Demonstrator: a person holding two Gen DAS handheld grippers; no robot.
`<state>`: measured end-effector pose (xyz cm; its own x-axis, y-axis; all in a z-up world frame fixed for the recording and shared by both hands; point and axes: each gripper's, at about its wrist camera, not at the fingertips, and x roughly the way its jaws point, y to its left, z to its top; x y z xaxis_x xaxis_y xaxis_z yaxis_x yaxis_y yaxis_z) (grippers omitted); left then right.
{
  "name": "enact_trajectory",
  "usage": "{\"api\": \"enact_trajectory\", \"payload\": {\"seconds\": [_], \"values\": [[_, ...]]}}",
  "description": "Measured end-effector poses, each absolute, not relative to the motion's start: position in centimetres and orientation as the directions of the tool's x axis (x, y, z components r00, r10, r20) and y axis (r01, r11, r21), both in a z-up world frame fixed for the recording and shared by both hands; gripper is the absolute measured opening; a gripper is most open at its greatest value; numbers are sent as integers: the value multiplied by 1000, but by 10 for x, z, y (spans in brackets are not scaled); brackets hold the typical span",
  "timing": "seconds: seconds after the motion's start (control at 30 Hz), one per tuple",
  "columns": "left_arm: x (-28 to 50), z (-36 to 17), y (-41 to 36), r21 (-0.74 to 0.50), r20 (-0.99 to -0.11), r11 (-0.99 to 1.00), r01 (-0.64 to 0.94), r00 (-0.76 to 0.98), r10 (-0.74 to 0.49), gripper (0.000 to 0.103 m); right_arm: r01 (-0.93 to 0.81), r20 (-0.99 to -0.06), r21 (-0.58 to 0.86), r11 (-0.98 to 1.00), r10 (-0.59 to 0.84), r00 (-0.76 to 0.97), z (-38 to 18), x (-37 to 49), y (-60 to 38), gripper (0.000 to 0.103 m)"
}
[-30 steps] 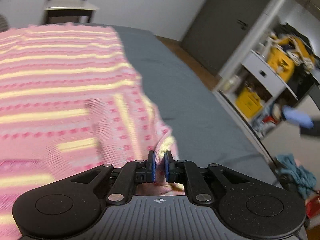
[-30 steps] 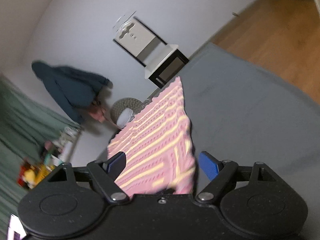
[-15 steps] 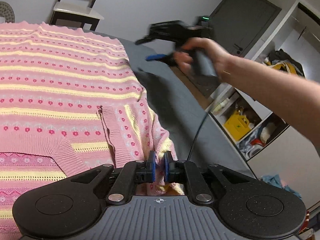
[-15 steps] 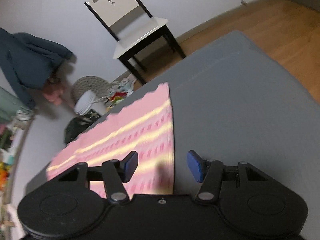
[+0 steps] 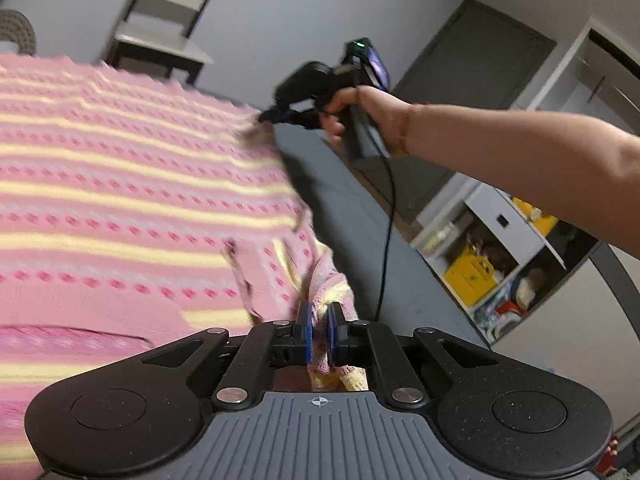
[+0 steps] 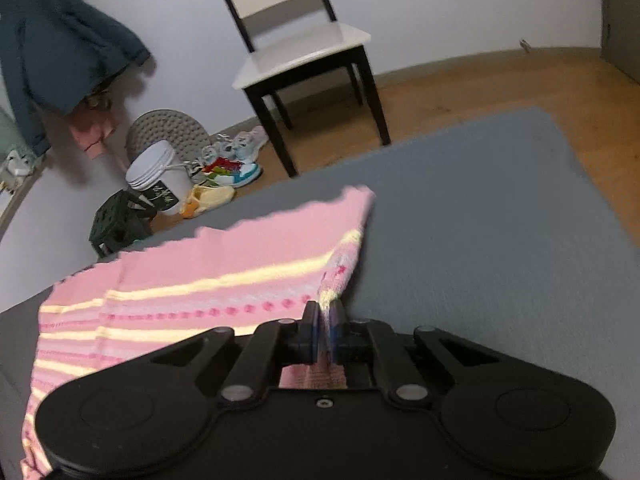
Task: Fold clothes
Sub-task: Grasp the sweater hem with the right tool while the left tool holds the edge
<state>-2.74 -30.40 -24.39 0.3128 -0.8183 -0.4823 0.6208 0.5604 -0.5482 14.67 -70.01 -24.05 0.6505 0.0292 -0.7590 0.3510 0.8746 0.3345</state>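
A pink knitted sweater (image 5: 132, 200) with yellow stripes lies spread on a grey surface (image 5: 352, 220). My left gripper (image 5: 319, 332) is shut on the sweater's right edge near me, fabric bunched between its blue pads. My right gripper (image 6: 325, 334) is shut on the sweater (image 6: 224, 272) along its right side edge, close to the scalloped hem corner (image 6: 362, 194). In the left wrist view the right gripper (image 5: 276, 116) shows at that far corner, held by a person's hand (image 5: 352, 112).
The grey surface (image 6: 500, 240) stretches bare to the right of the sweater. Beyond its far edge stand a chair (image 6: 304, 60), a white bucket (image 6: 158, 172), shoes (image 6: 232, 160) and a dark stool (image 6: 120, 220). Open shelves (image 5: 508, 256) with clutter stand to the right.
My right gripper came down to the sweater's far right edge and shut on it; it was open before. The left gripper kept its hold on the near edge.
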Motion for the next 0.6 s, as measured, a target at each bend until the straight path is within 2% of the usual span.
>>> {"api": "enact_trajectory", "payload": {"seconds": [0.17,0.3,0.6], "values": [[-26,-227,-262,-567,-459,587,578,370,-808,7,305,-767,284,909,24,641,-192,165,-670,6],[-32,-209,-223,-527,-452,634,566,445,-773,7,262,-781,216,941,6,624,-160,190,-626,6],[-43,-194,-121,-490,-437,740,461,605,-666,7,151,-786,154,976,29,617,-132,249,-502,6]]}}
